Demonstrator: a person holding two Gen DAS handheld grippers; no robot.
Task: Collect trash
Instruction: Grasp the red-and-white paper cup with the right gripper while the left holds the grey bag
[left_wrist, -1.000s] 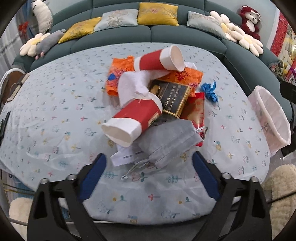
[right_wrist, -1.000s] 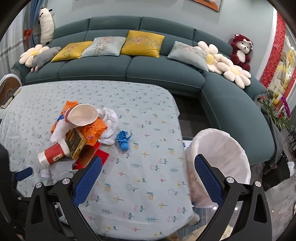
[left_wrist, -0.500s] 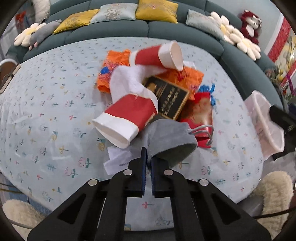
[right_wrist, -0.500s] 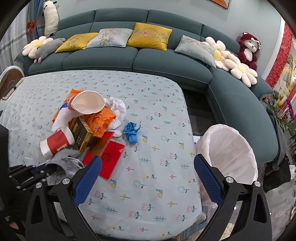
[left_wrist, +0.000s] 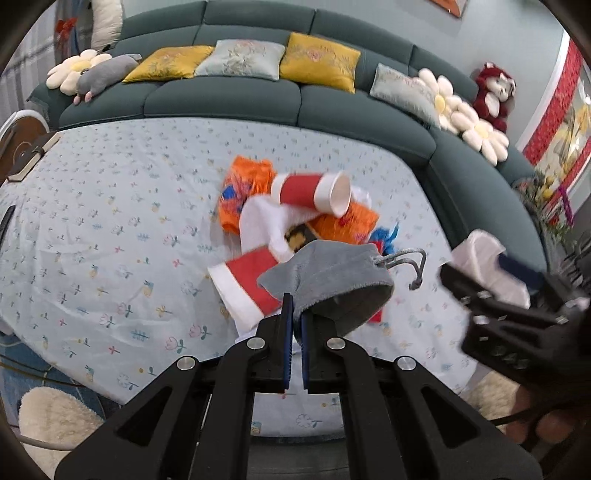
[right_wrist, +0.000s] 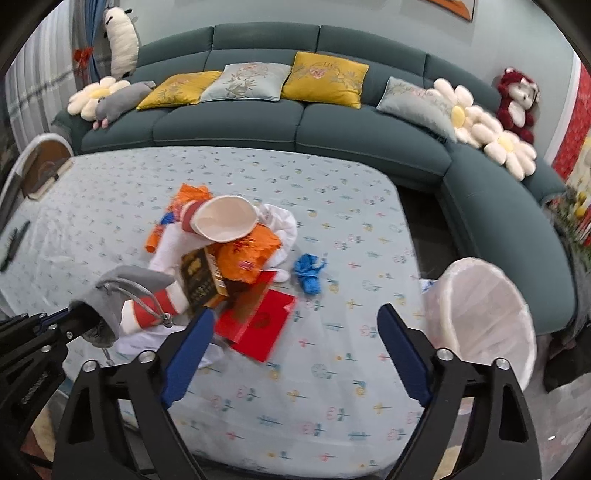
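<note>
My left gripper (left_wrist: 294, 314) is shut on a grey drawstring pouch (left_wrist: 332, 277) and holds it lifted above the table; the pouch also shows in the right wrist view (right_wrist: 114, 291). Under it lies a trash pile: two red-and-white paper cups (left_wrist: 314, 192) (left_wrist: 247, 288), orange wrappers (left_wrist: 243, 188), white tissue (left_wrist: 266, 221), a dark box (right_wrist: 201, 280), a red envelope (right_wrist: 258, 325) and a blue scrap (right_wrist: 308, 273). My right gripper (right_wrist: 295, 328) is open and empty, above the table right of the pile. A white-lined trash bin (right_wrist: 484, 317) stands off the table's right edge.
The table has a light floral cloth (right_wrist: 332, 387). A teal sofa (right_wrist: 258, 122) with cushions and plush toys curves behind and to the right. A dark remote (right_wrist: 14, 240) lies at the table's left edge. Fluffy rugs (left_wrist: 51, 417) lie on the floor.
My left gripper closed on the grey pouch and lifted it off the pile. My right gripper moved left, closer to the pile, still open.
</note>
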